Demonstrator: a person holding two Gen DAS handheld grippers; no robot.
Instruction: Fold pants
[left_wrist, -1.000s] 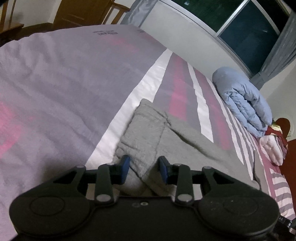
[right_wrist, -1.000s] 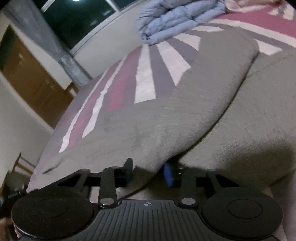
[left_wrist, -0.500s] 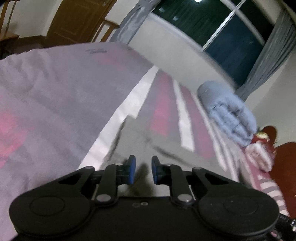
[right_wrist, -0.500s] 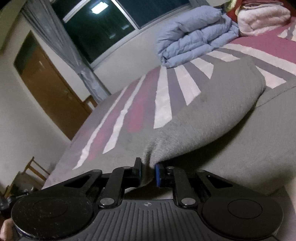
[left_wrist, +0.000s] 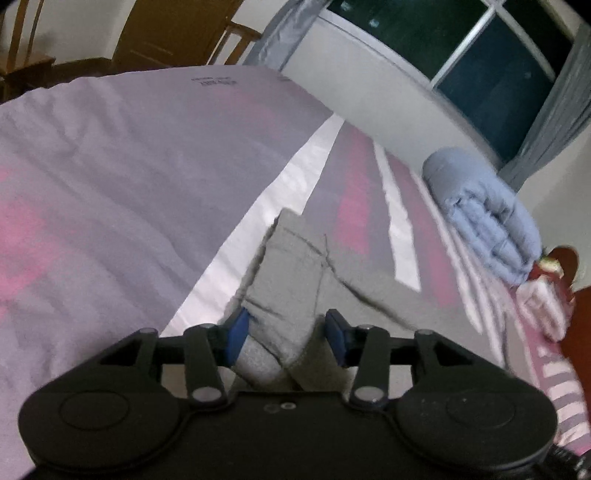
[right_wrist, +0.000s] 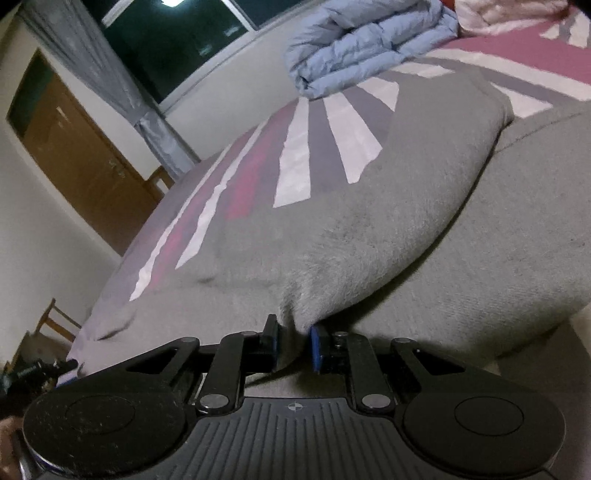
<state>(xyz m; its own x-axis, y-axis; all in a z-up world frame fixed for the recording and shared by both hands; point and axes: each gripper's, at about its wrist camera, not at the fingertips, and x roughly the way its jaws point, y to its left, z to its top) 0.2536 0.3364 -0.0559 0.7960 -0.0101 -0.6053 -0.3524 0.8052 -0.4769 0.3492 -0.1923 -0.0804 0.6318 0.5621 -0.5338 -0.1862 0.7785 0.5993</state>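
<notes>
The grey pants (left_wrist: 288, 273) lie folded on the striped bedspread (left_wrist: 110, 184). In the left wrist view my left gripper (left_wrist: 286, 332) is open, its blue pads on either side of a thick folded end of the pants. In the right wrist view the pants (right_wrist: 369, 229) fill the frame, with one layer doubled over another. My right gripper (right_wrist: 293, 341) has its jaws nearly closed, a fold of the grey fabric between the pads.
A folded light-blue duvet (left_wrist: 480, 214) and a pink blanket (left_wrist: 543, 306) lie at the far side of the bed. A wooden door (right_wrist: 74, 155), chairs (left_wrist: 236, 40), curtains and a dark window (left_wrist: 480, 48) stand beyond the bed.
My left gripper closed on the pants half a second ago and has opened wide again. My right gripper closed on the fold and now sits lower against the pants.
</notes>
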